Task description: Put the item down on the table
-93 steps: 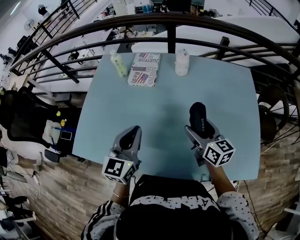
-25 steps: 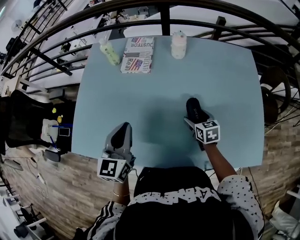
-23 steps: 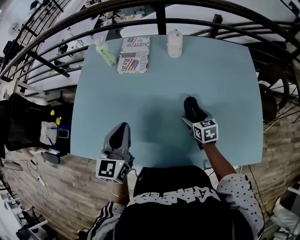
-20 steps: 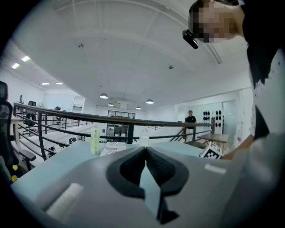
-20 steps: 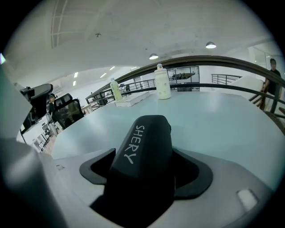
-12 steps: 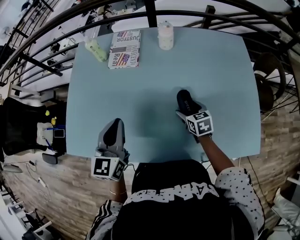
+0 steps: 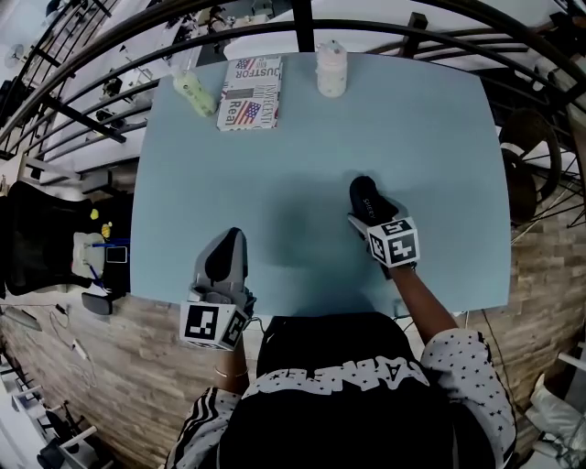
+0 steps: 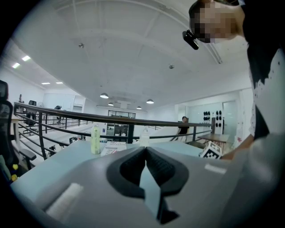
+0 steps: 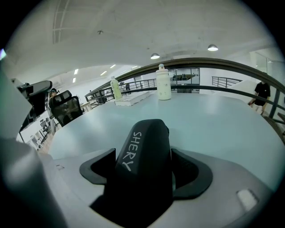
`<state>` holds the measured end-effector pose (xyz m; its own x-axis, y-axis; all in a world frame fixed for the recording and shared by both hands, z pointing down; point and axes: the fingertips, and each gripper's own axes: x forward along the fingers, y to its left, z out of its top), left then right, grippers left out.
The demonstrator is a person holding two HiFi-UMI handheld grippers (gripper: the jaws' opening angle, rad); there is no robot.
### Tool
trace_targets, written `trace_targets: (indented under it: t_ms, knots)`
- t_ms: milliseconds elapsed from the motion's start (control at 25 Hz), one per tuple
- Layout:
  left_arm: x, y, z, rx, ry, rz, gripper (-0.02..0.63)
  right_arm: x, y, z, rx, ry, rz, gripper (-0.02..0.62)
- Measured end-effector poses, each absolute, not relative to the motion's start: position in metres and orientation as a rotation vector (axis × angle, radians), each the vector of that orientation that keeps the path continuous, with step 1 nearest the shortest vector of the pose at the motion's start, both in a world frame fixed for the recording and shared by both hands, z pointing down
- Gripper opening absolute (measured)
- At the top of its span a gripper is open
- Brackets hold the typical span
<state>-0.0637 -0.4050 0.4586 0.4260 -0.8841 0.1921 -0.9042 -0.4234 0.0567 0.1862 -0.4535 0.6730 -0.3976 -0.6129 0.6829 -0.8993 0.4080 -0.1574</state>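
My right gripper (image 7: 367, 211) is shut on a black case (image 7: 363, 195) with white "SHERY" lettering. It is held low over the pale blue table (image 7: 430, 137), right of the middle; I cannot tell whether it touches the top. In the right gripper view the case (image 9: 143, 149) fills the gap between the jaws and sticks out past them. My left gripper (image 7: 226, 249) hovers over the table's near left part. In its own view the left gripper (image 8: 146, 165) is shut with nothing between the jaws.
At the table's far edge stand a green bottle (image 7: 194, 93), a flat box with a flag print (image 7: 249, 93) and a white bottle (image 7: 330, 70). A dark railing (image 7: 302, 27) runs behind them. A black office chair (image 7: 37, 238) stands on the floor to the left.
The right gripper's marker cube shows smaller than 3.7 s ago, so the gripper with the case has sunk toward the table. In the last second both grippers have barely moved.
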Motion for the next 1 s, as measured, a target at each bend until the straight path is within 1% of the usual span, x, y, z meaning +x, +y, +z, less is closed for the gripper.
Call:
trace_targets:
  t_ms: [360,480,640,760,800,880,1000]
  knots:
    - [-0.059,-0.405,0.458,2.53,-1.587,0.207,0.0,0.19,-0.459,0.644,1.359,-2.227,0.679,0.393]
    - [-0.053,-0.404,0.458,2.539,-1.577,0.209,0.0,0.198,-0.461,0.626,1.422,-2.271,0.651,0.359]
    - [-0.047,-0.402,0.457,2.551,-1.563,0.202,0.0,0.204,-0.458,0.602,1.481,-2.343,0.629,0.284]
    - [-0.044,-0.401,0.456,2.564,-1.554,0.211,0.0,0.208,-0.454,0.584,1.528,-2.395,0.616,0.208]
    - [-0.042,-0.401,0.456,2.569,-1.551,0.212,0.0,0.21,-0.453,0.579,1.546,-2.411,0.608,0.174]
    - [-0.039,-0.401,0.457,2.575,-1.546,0.213,0.0,0.214,-0.45,0.567,1.583,-2.442,0.593,0.127]
    - [-0.034,-0.4,0.457,2.576,-1.536,0.217,0.0,0.221,-0.445,0.549,1.637,-2.487,0.572,0.03]
